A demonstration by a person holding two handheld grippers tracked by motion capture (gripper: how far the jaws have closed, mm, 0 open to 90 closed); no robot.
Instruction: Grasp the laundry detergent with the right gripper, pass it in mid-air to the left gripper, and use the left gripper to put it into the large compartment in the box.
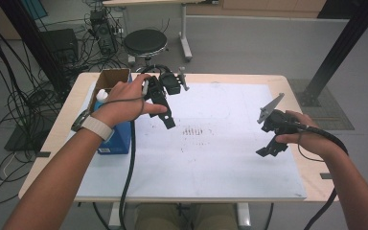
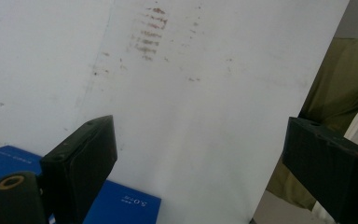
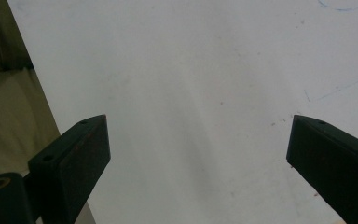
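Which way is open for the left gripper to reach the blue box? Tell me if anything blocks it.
Probably yes, it can reach. The left gripper hangs open just beside the blue box, with bare white sheet between them and nothing in the way.

Bare forearms; a pale band sits on the left wrist (image 1: 97,127). Both grippers are black — left gripper (image 1: 165,117), right gripper (image 1: 270,149) — each with a grey three-cornered plate and a trailing black cable.

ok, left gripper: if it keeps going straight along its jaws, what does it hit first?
Probably the white sheet covering the table. The left gripper has its jaws open with nothing between them; the blue box sits off to the side, likely out of line.
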